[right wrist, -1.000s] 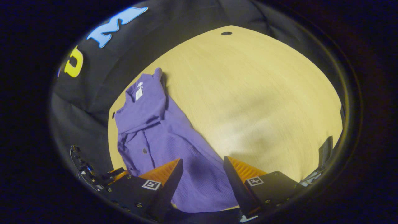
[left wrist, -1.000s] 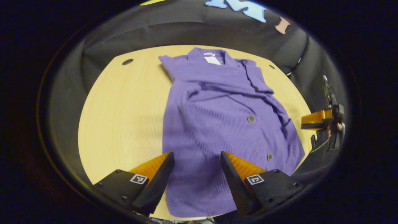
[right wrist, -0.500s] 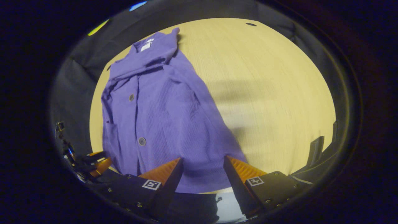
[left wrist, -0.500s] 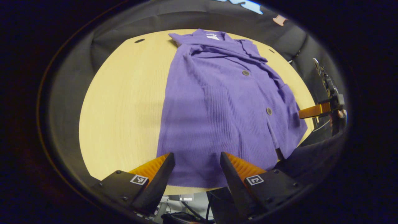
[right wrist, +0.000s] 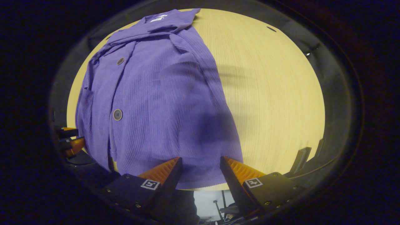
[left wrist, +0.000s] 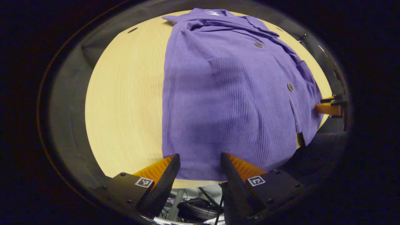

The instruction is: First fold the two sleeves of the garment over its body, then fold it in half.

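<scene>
Lying flat on the wooden table [left wrist: 125, 103], collar away from us, the purple ribbed shirt [left wrist: 225, 93] had its hem at the near table edge. We judged it soft, light, inclined to sag; hem corners looked the best hold. Left gripper [left wrist: 198, 170] and right gripper [right wrist: 200, 172] hung spread at the hem, empty. Bare tabletop flanked the shirt.

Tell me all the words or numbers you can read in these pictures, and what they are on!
None can be read.
White neck tag in the collar of the purple shirt: too small and blurred to read.
Square black-and-white markers on the left tool and on the right tool: patterns, not letters.
The shirt's buttons: no writing visible.
</scene>
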The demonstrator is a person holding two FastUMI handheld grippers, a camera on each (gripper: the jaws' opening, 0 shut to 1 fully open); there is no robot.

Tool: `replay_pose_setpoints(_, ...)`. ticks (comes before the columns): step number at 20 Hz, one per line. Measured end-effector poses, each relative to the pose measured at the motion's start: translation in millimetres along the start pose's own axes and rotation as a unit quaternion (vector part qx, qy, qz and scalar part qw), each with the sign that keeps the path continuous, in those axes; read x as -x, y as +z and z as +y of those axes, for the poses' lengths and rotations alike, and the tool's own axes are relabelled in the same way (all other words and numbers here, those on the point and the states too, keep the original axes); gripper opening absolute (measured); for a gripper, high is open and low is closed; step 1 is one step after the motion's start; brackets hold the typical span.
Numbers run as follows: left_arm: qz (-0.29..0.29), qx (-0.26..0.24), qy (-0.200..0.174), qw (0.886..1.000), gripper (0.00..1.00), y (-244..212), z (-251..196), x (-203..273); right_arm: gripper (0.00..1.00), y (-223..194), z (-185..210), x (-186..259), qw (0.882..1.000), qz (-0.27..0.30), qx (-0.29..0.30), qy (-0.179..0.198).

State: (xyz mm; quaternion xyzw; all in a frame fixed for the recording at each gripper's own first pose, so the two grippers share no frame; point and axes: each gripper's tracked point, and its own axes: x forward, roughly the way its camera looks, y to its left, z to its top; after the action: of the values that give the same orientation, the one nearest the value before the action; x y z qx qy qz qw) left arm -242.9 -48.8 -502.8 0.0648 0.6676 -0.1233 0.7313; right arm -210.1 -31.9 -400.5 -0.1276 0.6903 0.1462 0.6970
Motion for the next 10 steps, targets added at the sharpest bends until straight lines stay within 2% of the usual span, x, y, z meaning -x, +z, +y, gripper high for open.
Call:
replay_pose_setpoints(2, 0.023, 0.002, 0.002, 1.000, 0.94, 3.8, 1.3, -0.4, 0.86, -3.5, -0.3, -0.8, 1.000, 0.027, -0.007, -0.003)
replay_pose_setpoints(5, 0.030, 0.002, 0.001, 1.000, 0.94, 4.3, 0.2, -1.3, 0.85, 4.5, 0.2, -1.7, 0.999, 0.042, -0.025, -0.002)
replay_pose_setpoints(8, 0.030, 0.001, 0.003, 1.000, 0.94, 5.5, -2.0, -0.7, 0.86, 6.8, 3.8, -0.2, 1.000, 0.027, -0.007, -0.010)
replay_pose_setpoints(9, 0.032, -0.004, 0.005, 0.999, 0.88, 5.8, -2.2, -1.6, 0.84, 6.0, 4.8, -1.9, 1.000, 0.025, 0.004, -0.014)
replay_pose_setpoints(10, 0.033, -0.005, 0.004, 0.999, 0.92, 6.1, -3.3, -1.1, 0.81, 8.0, 7.1, -0.1, 1.000, 0.023, 0.010, -0.011)
